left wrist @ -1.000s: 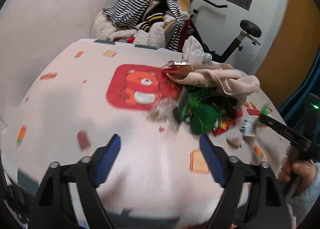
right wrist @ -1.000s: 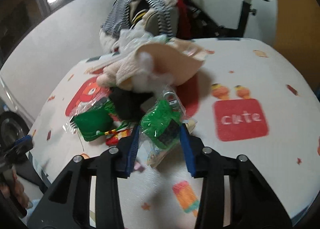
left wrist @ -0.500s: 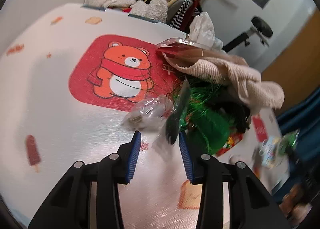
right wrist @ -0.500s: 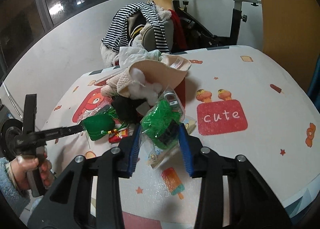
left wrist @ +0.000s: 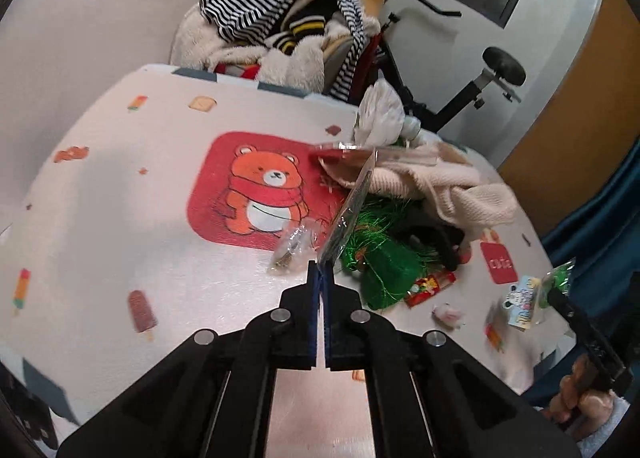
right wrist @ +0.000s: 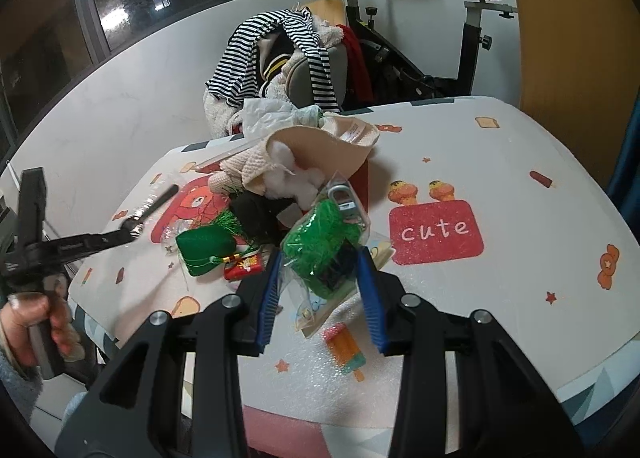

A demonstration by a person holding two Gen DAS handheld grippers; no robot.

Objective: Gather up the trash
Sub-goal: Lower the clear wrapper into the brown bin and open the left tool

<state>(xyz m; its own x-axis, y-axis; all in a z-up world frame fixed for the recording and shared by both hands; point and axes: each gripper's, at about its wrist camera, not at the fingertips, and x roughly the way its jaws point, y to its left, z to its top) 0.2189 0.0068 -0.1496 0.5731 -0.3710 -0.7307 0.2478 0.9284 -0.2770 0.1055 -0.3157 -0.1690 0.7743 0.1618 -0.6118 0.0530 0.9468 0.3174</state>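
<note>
Left gripper (left wrist: 322, 278): jaws are pressed fully together and angled downward. Right gripper (right wrist: 321, 274): jaws are held partly apart, likewise angled downward.

- A heap of clutter sits on the table (right wrist: 520, 161), toward its far left part in the right wrist view.
- A knitted cloth (right wrist: 320, 145) lies on top of the heap, with a crumpled tissue (right wrist: 272, 113) behind it.
- A tasselled pouch (right wrist: 204, 250) lies at the heap's near left edge, a small packet (right wrist: 244, 266) just right of it.
- A chair piled with clothes (right wrist: 280, 53) stands behind the table, an exercise bike (right wrist: 472, 29) to its right.
- A "cute" patch (right wrist: 436, 232) lies right of the heap.
</note>
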